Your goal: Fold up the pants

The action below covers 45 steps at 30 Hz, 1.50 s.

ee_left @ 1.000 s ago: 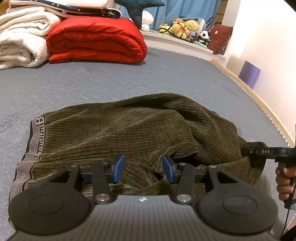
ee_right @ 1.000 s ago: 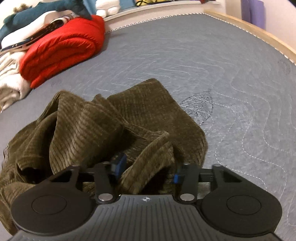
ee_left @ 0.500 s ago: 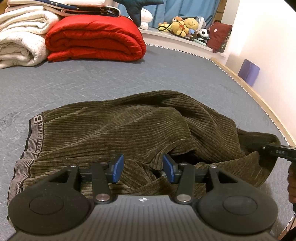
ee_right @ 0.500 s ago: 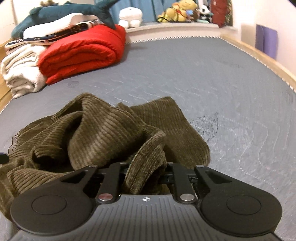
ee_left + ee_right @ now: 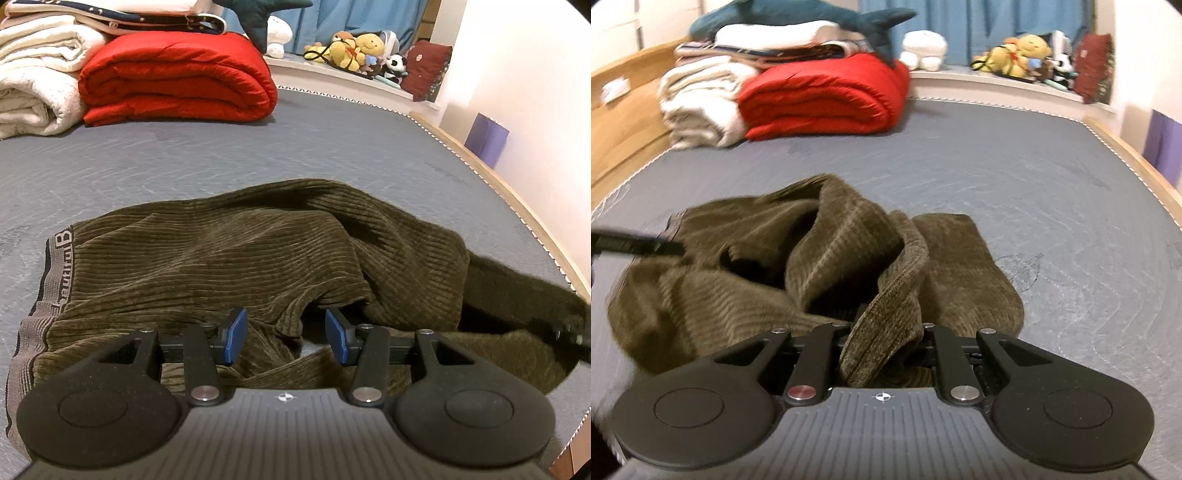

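Pants (image 5: 229, 266): olive corduroy, lying crumpled on the grey mattress (image 5: 258, 147), filling the lower middle of the left wrist view. The waistband (image 5: 55, 273), grey with lettering, sits at the left edge of that frame; the legs run off toward the lower right. Long axis therefore roughly left to right across the left view, waist left, leg ends right, though the right half is bunched and doubled over, so the line is not clean.

Right gripper (image 5: 884, 345): jaws have just been closing, and a thick fold of the leg fabric is clamped between them, rising out of the gap at lower centre of the right view. Judged purpose: hold a leg end so it can be pulled straight or carried over. In the left view the cloth at far right looks motion-blurred, consistent with that pull.

Left gripper (image 5: 282, 334): blue pads (image 5: 233, 336) stand apart, over a loose ridge of cloth at the near edge, nothing pinched. Judged: poised to take a second hold, or to pin the near side.

Red quilt (image 5: 177, 77) and white blankets (image 5: 33, 74) stacked at upper left, well apart from the garment. Soft toys (image 5: 354, 48) on the far ledge, top centre-right.
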### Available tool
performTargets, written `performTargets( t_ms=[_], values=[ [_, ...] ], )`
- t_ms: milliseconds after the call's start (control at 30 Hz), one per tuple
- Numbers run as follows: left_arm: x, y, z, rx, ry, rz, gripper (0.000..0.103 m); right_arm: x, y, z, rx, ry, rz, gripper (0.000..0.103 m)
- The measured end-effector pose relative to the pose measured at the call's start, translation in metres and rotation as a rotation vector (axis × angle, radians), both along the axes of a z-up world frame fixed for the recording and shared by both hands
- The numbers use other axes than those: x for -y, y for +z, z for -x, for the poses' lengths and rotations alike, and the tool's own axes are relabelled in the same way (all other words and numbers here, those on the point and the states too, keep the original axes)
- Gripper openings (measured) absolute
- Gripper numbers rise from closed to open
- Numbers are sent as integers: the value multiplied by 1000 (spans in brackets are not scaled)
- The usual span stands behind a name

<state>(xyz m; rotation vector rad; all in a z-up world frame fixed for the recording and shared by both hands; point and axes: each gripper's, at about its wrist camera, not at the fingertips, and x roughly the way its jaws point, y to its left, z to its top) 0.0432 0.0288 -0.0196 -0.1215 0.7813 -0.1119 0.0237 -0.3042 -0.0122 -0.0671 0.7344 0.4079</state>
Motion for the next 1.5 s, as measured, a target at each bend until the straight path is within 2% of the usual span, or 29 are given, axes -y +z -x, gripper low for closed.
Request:
performTargets(
  t_ms=[233,333,367,500,667,767,867,933,1067,1267,1500],
  values=[
    [6,6,6,10,-19,14,54,0,-23,21,-89,140,150,14],
    [8,8,8,16,-23,17,58,2,-24,23,-103,130,160,21],
    [8,9,9,16,-24,17,58,5,-20,22,-98,116,155,27],
    [6,7,11,12,-21,14,60,19,6,20,-29,45,81,34],
    [0,6,9,3,-5,12,60,51,29,6,51,-138,-7,42],
    [-3,6,8,6,11,3,60,63,25,-5,72,-264,-65,46],
    [-5,5,6,8,31,-8,56,60,14,-23,49,-315,-89,46],
    [-8,3,3,-4,48,-2,52,49,8,-32,50,-296,-95,46],
    [-13,-2,-2,-34,69,24,52,25,-5,-52,42,-233,-97,51],
    [-17,-7,-5,-46,73,15,53,-5,-34,-88,-43,-160,-29,58],
    [-24,-11,-10,-65,88,24,56,-22,-57,-111,-107,-139,53,59]
  ],
)
